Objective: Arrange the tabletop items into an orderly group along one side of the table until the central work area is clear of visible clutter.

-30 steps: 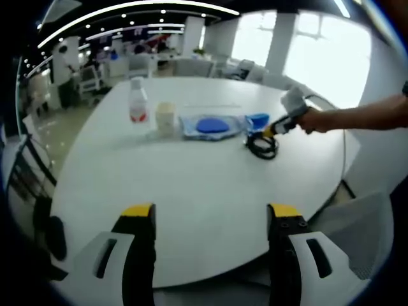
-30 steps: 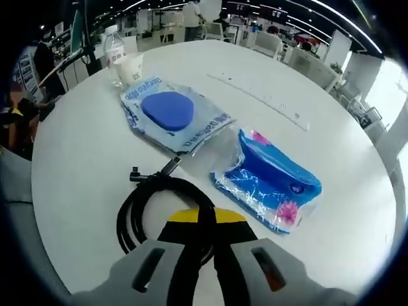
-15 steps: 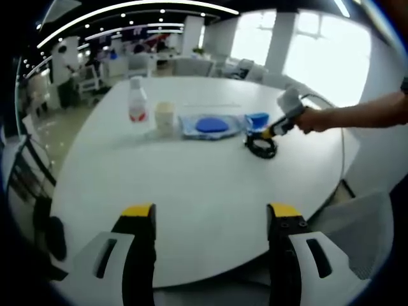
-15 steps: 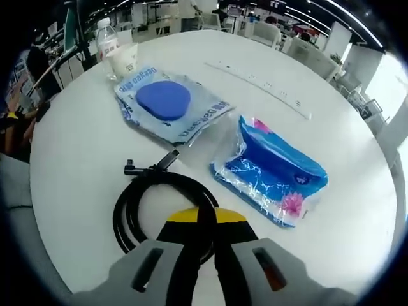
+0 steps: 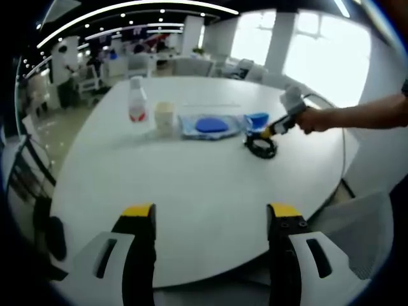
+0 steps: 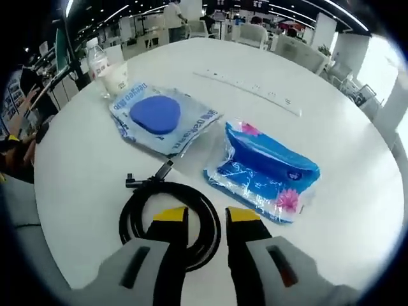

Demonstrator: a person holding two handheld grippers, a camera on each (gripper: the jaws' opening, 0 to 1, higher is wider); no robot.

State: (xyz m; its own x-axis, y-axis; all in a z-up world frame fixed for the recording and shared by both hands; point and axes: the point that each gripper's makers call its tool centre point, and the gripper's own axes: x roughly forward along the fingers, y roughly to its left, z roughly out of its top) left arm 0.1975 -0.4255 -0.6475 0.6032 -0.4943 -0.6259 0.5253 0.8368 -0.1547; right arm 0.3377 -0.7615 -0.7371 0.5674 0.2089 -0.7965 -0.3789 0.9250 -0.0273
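Tabletop items lie in a row across the far half of the white round table [image 5: 191, 191]. In the left gripper view, reading from 10 o'clock toward 2 o'clock: a clear bottle [image 5: 137, 101] with a red label, a paper cup [image 5: 165, 117] just beside it, a flat pouch with a blue pad [image 5: 212, 125], a blue tissue pack [image 5: 257, 119], and a coiled black cable [image 5: 262, 146]. The left gripper [image 5: 211, 213] sits at 6 o'clock above the near table edge, jaws wide apart and holding nothing. The right gripper [image 5: 288, 115], held by a hand at 3 o'clock, is over the cable. In the right gripper view, the right gripper [image 6: 204, 218] has its jaws slightly parted with a strand of the cable [image 6: 167, 220] running between the tips; whether they touch it cannot be told. The tissue pack [image 6: 263, 174] lies at 2 o'clock of the coil, the pouch [image 6: 161, 116] at 11 o'clock, bottle [image 6: 97, 57] and cup [image 6: 115, 78] beyond it.
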